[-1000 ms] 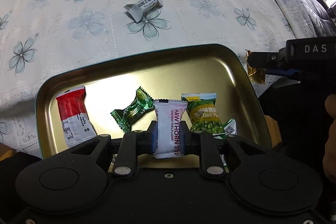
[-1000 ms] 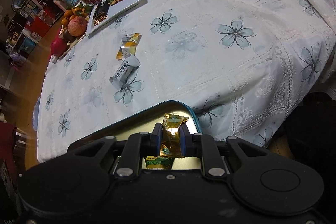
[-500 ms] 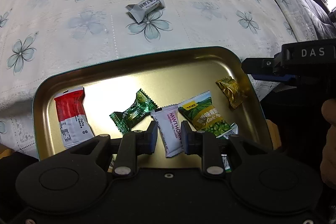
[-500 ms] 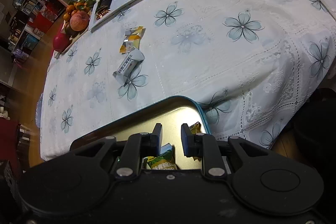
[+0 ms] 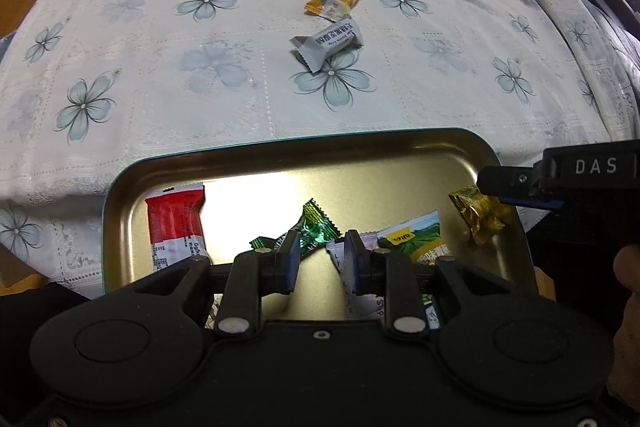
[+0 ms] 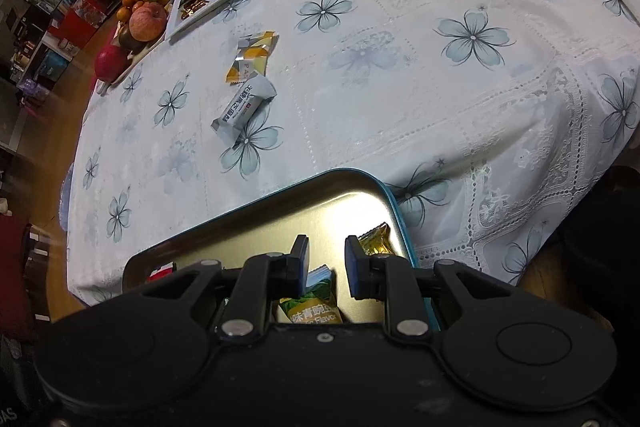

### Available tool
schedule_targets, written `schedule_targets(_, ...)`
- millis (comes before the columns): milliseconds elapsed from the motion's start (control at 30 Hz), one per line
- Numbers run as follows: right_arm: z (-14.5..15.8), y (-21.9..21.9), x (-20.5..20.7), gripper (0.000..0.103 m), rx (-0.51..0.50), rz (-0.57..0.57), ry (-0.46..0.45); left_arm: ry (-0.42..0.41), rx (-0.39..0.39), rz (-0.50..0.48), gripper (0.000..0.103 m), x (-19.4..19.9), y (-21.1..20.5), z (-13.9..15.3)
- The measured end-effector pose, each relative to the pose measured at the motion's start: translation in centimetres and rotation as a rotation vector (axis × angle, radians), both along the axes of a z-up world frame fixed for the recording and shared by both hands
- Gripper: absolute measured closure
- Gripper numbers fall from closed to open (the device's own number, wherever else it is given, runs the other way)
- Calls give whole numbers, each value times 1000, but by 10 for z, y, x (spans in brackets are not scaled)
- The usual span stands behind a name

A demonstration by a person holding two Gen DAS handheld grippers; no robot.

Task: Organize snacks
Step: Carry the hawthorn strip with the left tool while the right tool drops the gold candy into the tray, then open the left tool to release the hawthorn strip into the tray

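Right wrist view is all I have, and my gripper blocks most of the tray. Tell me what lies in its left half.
Observer: A red-and-white packet lies flat near the tray's left wall.
Operator: Name whatever sits beside it.
Observer: A green foil candy lies mid-tray, apart from the red packet.
Operator: Report the left gripper's state.
Observer: The left gripper is open and holds nothing. A white packet lies on the tray floor partly behind its right finger.
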State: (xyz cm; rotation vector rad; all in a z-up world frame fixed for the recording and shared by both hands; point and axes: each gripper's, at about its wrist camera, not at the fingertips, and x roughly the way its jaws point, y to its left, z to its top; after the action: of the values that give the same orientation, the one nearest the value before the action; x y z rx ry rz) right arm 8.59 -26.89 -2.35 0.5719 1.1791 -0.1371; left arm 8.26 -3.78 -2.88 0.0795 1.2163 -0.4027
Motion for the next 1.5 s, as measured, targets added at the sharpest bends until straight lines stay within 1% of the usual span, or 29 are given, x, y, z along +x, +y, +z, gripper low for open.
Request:
schedule_targets(300, -7, 4, 8, 81, 17, 9, 17, -35, 83, 26, 69, 3, -6, -6)
schedule_targets(533, -11, 5, 11, 81, 27, 9, 31, -41, 104, 15, 69, 4, -10, -8)
schedule_targets(667, -13, 6, 12, 81, 31, 8, 40, -43, 109, 29, 69, 4, -8, -7)
schedule_targets(800, -15, 7, 13, 81, 31, 2, 59, -57, 127, 73, 68, 6, -2, -4)
schedule_targets(867, -17, 7, 13, 81, 28, -4, 77, -78, 173, 125, 68, 8, 1, -3)
schedule_targets(933, -18, 6, 14, 81, 24, -13, 99, -98, 215, 152, 68, 10, 2, -2)
schedule_targets(967, -19, 6, 15, 81, 25, -19, 112, -93, 227, 163, 68, 13, 3, -2)
schedule_targets(1100, -24, 6, 21, 81, 26, -15, 173, -39, 214, 178, 68, 27, 6, 4)
schedule_targets(1200, -22, 9, 28, 81, -16, -3, 202, -41, 225, 177, 68, 38, 3, 15)
schedule_targets(1267, -18, 10, 33, 81, -27, 11, 204, -51, 219, 172, 68, 47, 0, 23)
schedule_targets(1433, -5, 4, 59, 81, 16, 26, 199, -40, 175, 176, 68, 83, -3, 39)
schedule_targets(1500, 2, 3, 72, 81, 12, 22, 190, -52, 178, 187, 68, 99, -5, 43)
